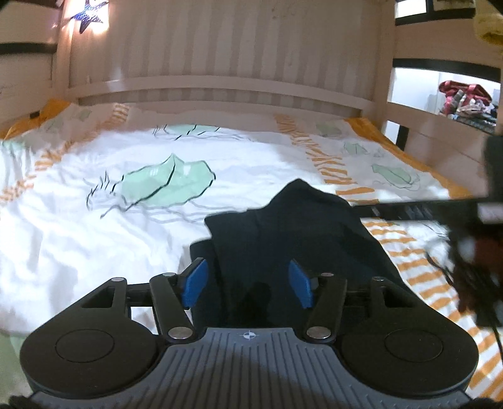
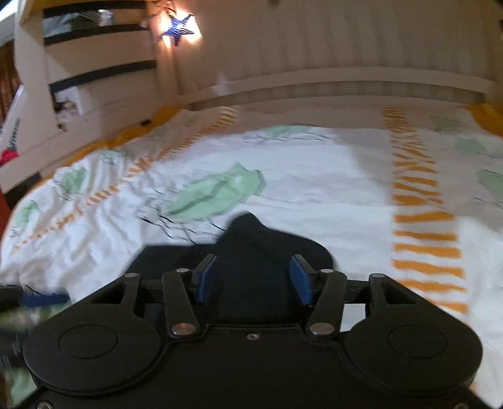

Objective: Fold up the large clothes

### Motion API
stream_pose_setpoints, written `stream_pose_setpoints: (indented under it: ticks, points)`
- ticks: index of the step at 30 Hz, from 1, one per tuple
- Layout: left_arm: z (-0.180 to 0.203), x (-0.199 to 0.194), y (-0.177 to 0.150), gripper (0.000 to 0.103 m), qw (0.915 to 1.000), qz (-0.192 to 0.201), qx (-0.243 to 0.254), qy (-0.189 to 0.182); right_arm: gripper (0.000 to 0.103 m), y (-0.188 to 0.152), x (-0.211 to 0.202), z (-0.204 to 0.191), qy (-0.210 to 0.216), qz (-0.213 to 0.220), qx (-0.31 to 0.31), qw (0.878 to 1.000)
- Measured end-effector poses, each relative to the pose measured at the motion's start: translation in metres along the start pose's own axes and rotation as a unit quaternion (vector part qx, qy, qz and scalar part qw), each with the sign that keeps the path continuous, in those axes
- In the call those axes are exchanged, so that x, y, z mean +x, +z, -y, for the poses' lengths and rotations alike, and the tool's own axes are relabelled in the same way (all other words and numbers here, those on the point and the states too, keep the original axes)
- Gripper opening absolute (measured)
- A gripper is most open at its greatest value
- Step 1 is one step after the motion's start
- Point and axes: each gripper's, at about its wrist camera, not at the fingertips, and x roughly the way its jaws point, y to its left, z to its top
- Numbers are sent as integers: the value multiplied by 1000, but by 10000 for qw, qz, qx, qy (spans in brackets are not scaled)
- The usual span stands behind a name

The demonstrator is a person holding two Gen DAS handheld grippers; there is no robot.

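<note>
A dark navy garment (image 1: pixel 295 226) lies bunched on the bed, its near part running between my left gripper's (image 1: pixel 248 283) blue pads (image 1: pixel 196 283). The left jaws stand wide apart, not closed on the cloth. In the right wrist view the same dark garment (image 2: pixel 254 251) lies between my right gripper's (image 2: pixel 251 280) blue pads (image 2: pixel 300 280), which also stand wide apart. The other gripper shows as a dark blurred shape (image 1: pixel 471 220) at the right edge of the left wrist view.
The bed has a white cover (image 1: pixel 94 226) with green leaf prints and orange stripes. A pale slatted headboard (image 1: pixel 220 85) stands at the back. Shelves (image 1: pixel 465 100) with clutter are at the right, a star lamp (image 2: pixel 179 28) at the upper left.
</note>
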Motion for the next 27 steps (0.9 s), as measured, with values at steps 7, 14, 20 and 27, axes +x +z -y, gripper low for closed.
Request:
stream_pose_setpoints:
  ticks: [7,14,20,27]
  points:
    - [0,50,18,56,9987,-355,89,346,59,-9,-5,8,-150,16,186,9997]
    - [-33,76,0,61,9939,-897,-563,320,62,-2,33,40,-386,-308,753,9959]
    - [-37,66,3,60,9928,-869,-752,352,75,2,45,62,-462,-519,1380,9880]
    - [-37,33,7,71,9944,-690,-784,141,87,2,-5,42,-437,-116,1132,9925]
